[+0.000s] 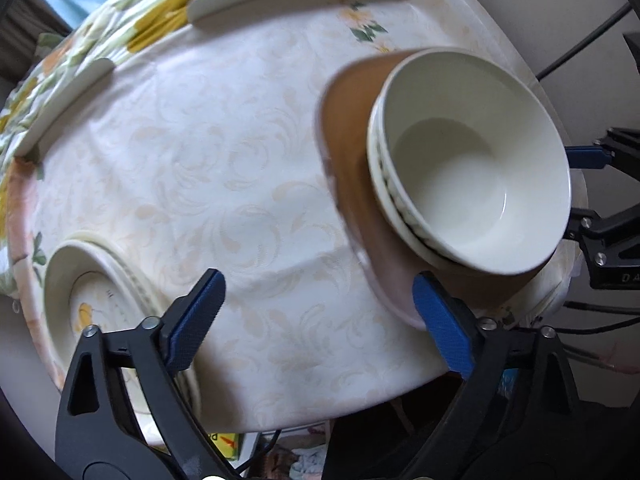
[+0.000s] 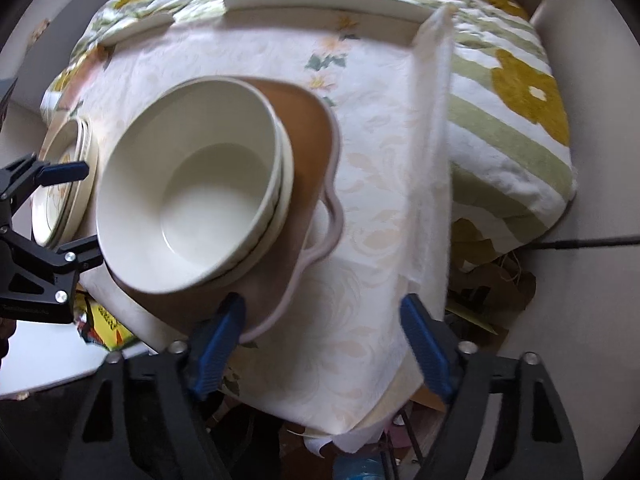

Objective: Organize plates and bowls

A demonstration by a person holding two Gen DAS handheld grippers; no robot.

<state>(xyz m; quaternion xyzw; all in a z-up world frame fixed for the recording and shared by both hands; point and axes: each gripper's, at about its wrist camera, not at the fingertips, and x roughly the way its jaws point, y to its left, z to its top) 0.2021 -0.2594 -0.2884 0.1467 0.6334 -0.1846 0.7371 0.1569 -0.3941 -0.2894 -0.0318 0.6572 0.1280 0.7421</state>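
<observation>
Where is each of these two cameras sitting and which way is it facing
Left wrist: on the left gripper, looking forward over the tablecloth; its open jaws frame the view, plate stack at left, right gripper at the right edge.
Right wrist: on the right gripper, facing the table's corner; its open jaws show, left gripper at the left edge.
Shared: nested white bowls on the brown tray, and the plate stack.
</observation>
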